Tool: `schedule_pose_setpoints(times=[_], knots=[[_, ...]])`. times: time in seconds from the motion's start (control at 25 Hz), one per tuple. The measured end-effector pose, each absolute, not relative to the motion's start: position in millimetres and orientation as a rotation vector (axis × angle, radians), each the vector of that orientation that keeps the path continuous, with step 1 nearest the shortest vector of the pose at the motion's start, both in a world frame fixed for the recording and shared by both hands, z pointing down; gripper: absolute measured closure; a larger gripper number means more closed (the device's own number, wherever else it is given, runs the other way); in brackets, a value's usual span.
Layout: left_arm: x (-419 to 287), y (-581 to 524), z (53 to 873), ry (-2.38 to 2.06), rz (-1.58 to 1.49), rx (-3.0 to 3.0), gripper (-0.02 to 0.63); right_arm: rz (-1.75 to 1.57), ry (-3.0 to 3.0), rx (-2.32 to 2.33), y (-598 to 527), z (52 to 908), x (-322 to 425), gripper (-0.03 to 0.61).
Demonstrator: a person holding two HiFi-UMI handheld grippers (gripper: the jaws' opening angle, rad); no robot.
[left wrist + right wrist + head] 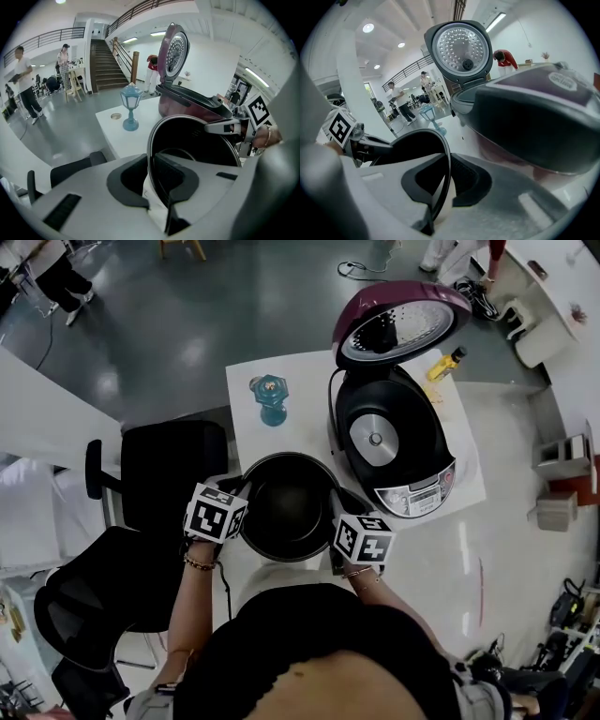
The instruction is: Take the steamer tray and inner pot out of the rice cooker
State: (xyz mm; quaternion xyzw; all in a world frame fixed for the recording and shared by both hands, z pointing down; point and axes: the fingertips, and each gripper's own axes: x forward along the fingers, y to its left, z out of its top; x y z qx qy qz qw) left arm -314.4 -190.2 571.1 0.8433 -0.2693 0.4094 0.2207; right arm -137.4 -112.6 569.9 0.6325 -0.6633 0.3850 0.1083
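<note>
The black inner pot (289, 507) is outside the cooker, over the near edge of the white table (300, 381). My left gripper (246, 491) is shut on its left rim and my right gripper (333, 509) on its right rim. In the left gripper view the pot's rim (151, 140) runs between the pads of that gripper (150, 183). In the right gripper view the rim (446, 154) is likewise pinched by that gripper (443, 183). Behind the pot stands the maroon rice cooker (389, 442) with its lid (398, 324) up and a grey plate showing inside. I cannot tell whether the pot touches the table.
A blue lantern ornament (270, 397) stands at the table's far left, and a yellow bottle (445, 364) lies behind the cooker. Black chairs (173, 465) crowd the table's left side. The cooker's body (534, 122) is close on the right gripper's right.
</note>
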Motion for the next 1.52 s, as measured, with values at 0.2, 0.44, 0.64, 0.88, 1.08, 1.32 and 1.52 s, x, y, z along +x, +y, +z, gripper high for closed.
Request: schedule_pose_setpoints(times=[0.2,0.44,0.64,0.88,1.08,1.32,1.52], knots=[[-310.9,-194.5,572.4,-0.779,1.121,2.393,0.565,1.035,-1.936,1.885,-116.7,568.1,-135.8,0.547],[-336.2,-203.8,550.2,-0.946,0.989,2.395,0.425,1.086,-1.959,1.864,-98.3,554.2,-133.0,0.522],[-367.9,-204.8,500.2,-1.139,0.811,2.398,0.425,1.215,-2.106,1.885,-76.3,509.1,-139.1,0.522],[-362.0,-189.3,448.9,-1.288,0.587,2.444,0.429,0.915,-2.357,1.908,-79.6,436.6,-131.3,0.522],[-354.7,-163.6,417.0,-1.469,0.37,2.442,0.594,0.574,-2.446,1.828,-93.5,410.2,-142.9,0.525],[-358.3,-132.4,406.7,-1.582,0.241,2.376,0.61,0.45,-2.517,1.738,-103.7,398.0,-157.8,0.54],[-369.1,-123.0,405.5,-1.631,0.253,2.356,0.61,0.406,-2.537,1.733,-113.6,391.8,-154.3,0.546]])
